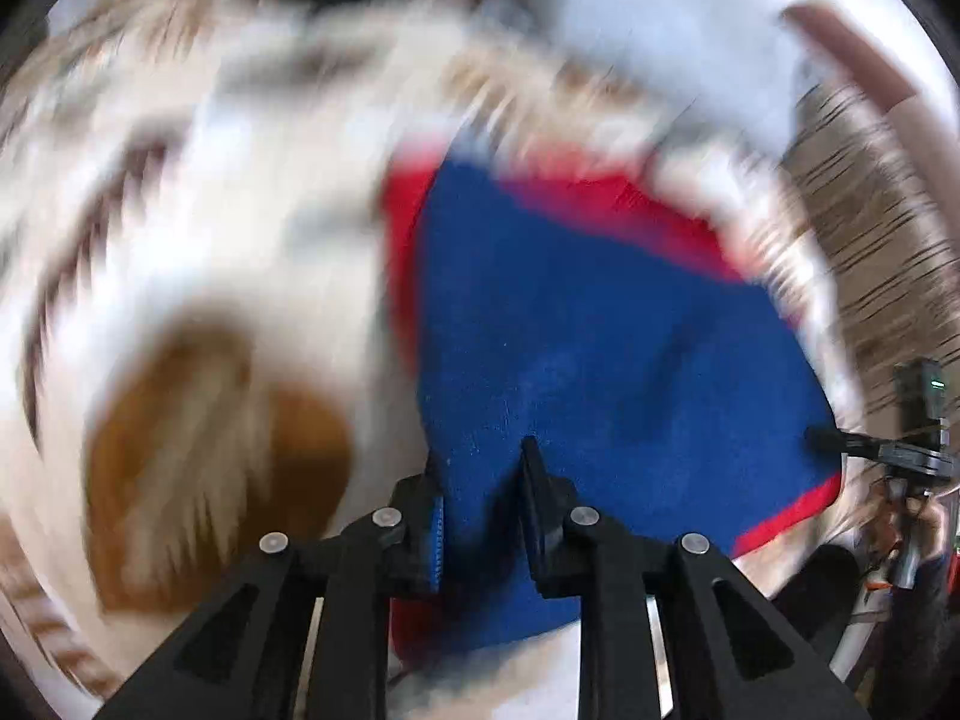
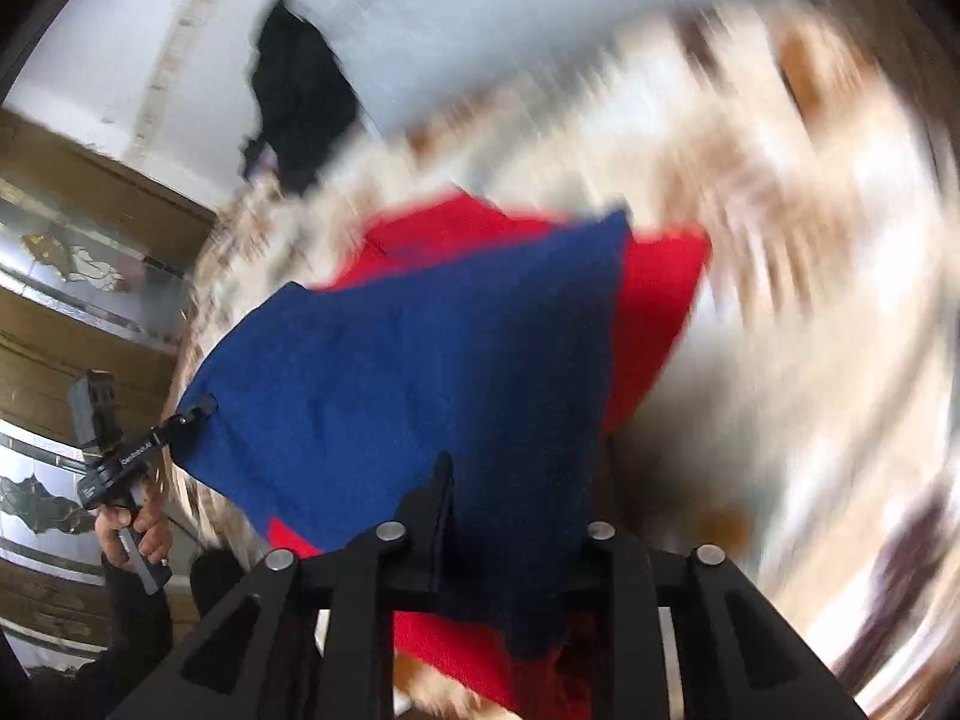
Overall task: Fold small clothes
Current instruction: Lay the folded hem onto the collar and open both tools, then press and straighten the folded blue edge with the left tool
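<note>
Jaws of the left gripper (image 1: 480, 468) are clamped on the near edge of the blue-and-red cloth (image 1: 600, 330), with blue fabric pinched between the two black fingers; a blue ribbed pad shows on the inner face of one finger. Jaws of the right gripper (image 2: 516, 492) are likewise closed on the same cloth (image 2: 420, 360), though here the fabric drapes over one finger and hides it, so only the other finger is seen pressed against the blue layer. The cloth is held up between the two grippers, each at one corner of it: in the left wrist view the right gripper (image 1: 840, 441) appears at the cloth's far right corner, and in the right wrist view the left gripper (image 2: 192, 411) appears at the cloth's far left corner, with the person's hand (image 2: 141, 525) wrapped around its handle below. The cloth's blue face is turned toward both cameras, and a red layer shows beyond and beneath the blue along its edges. Behind the cloth lies a cream and brown patterned bedspread (image 1: 210, 240), heavily motion-blurred in both views. Above the cloth in the right wrist view, a black garment (image 2: 300, 102) rests against a pale wall (image 2: 480, 0). Left of the cloth stands wooden furniture with mirrored panels (image 2: 78, 264).
</note>
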Demonstrator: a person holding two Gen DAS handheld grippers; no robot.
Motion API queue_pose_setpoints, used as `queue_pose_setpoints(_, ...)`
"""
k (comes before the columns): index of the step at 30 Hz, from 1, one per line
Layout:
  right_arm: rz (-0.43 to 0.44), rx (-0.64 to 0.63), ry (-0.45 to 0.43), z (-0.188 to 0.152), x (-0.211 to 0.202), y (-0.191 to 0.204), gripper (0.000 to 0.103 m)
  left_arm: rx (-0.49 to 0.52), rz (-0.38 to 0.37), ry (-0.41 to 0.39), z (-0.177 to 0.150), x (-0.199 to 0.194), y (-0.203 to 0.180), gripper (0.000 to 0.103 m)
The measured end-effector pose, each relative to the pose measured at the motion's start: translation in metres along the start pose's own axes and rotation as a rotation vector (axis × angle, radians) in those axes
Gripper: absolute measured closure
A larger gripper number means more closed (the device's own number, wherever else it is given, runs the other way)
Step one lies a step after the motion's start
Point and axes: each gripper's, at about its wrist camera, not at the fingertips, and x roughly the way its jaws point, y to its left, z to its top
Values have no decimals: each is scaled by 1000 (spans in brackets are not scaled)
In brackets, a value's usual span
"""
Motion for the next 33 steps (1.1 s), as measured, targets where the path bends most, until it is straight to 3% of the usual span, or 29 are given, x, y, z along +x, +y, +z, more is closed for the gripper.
queue_pose_setpoints(1, -25, 30, 11, -15, 9, -15, 42, -11, -29, -32, -3, -2, 6, 76)
queue_pose_setpoints(2, 43, 50, -77, -30, 2, -28, 43, -35, -56, -58, -4, -11, 13, 72)
queue_pose_setpoints(4, 63, 110, -158, -37, -20, -36, 42, -59, -23, -104, 2, -30, 16, 71)
queue_pose_setpoints(6, 27, 86, -261, -35, -46, -30, 41, -35, 6, -205, 18, -53, 13, 66)
queue_pose_setpoints(9, 17, 42, -316, -16, -60, -15, 41, -15, -32, -255, 39, -57, 7, 63)
queue_pose_setpoints(15, -69, -64, -325, 28, -37, 11, 41, -15, -16, -254, 82, -19, -3, 63)
queue_pose_setpoints(19, -120, -41, -256, 60, 2, 7, 42, -30, -17, -226, 96, 4, -8, 63)
queue_pose_setpoints(21, -124, -50, -227, 63, 15, 7, 51, -19, -8, -211, 101, 12, -8, 63)
queue_pose_setpoints(22, -133, -55, -222, 64, 19, 8, 65, -16, 0, -206, 103, 16, -8, 63)
queue_pose_setpoints(23, -160, -60, -216, 64, 20, 10, 73, -9, 7, -198, 105, 19, -8, 65)
queue_pose_setpoints(24, -171, -68, -215, 63, 20, 11, 78, 6, 24, -191, 107, 22, -9, 86)
queue_pose_setpoints(25, -185, -81, -208, 63, 19, 13, 92, 18, 35, -185, 108, 23, -10, 96)
queue_pose_setpoints(28, -240, -146, -214, 61, 13, 30, 93, 36, 11, -224, 110, 12, -12, 96)
queue_pose_setpoints(31, -276, -207, -306, 59, -14, 53, 95, 79, -6, -335, 104, -17, -21, 97)
queue_pose_setpoints(33, -290, -220, -352, 57, -29, 61, 95, 80, 13, -350, 106, -13, -20, 97)
